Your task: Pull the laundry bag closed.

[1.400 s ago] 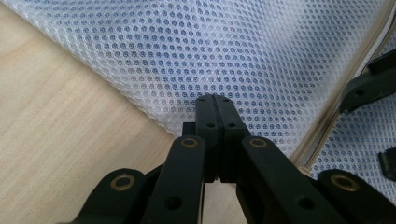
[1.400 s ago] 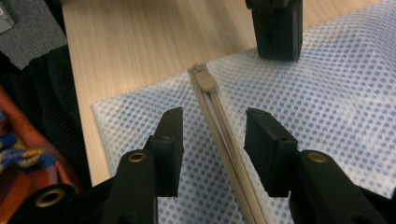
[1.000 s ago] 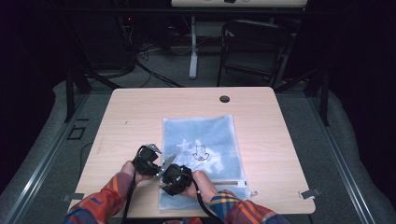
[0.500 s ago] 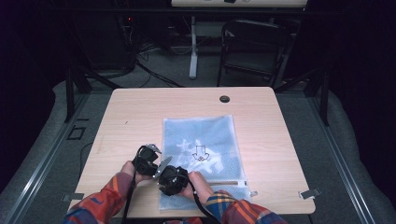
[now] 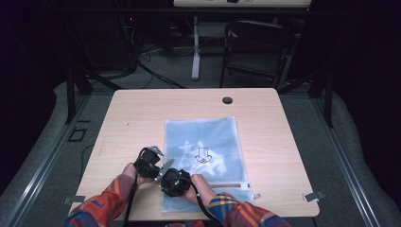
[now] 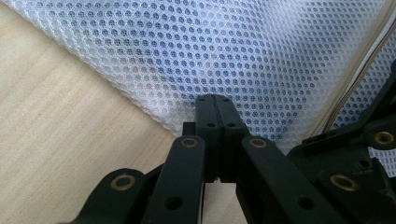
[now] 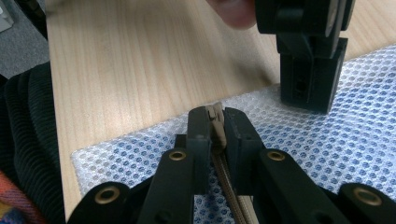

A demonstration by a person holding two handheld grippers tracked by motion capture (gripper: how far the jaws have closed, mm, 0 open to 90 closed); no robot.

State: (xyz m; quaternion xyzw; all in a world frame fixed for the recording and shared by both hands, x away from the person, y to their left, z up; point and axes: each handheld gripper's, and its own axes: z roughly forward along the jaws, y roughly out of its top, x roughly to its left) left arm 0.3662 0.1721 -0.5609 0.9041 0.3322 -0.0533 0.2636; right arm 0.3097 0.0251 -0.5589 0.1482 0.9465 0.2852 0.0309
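Observation:
A blue-and-white mesh bag (image 5: 203,137) with a printed arrow lies flat on the wooden table (image 5: 132,118). Both grippers meet at its near left corner. My left gripper (image 5: 156,166) is shut, and its joined tips (image 6: 215,100) bear down on the bag's edge (image 6: 233,46). In the right gripper view the left gripper (image 7: 308,105) stands upright on the mesh (image 7: 327,140). My right gripper (image 5: 168,182) has just been closing its jaws. They now pinch the tan zipper pull (image 7: 215,114), and the brown zipper (image 7: 226,186) runs back under them.
A black cable hole (image 5: 227,100) sits near the table's far edge. Metal clips (image 5: 314,195) mark the near corners. A dark chair (image 5: 255,47) and cables stand on the floor behind. Bare wood lies left of the bag (image 7: 140,60).

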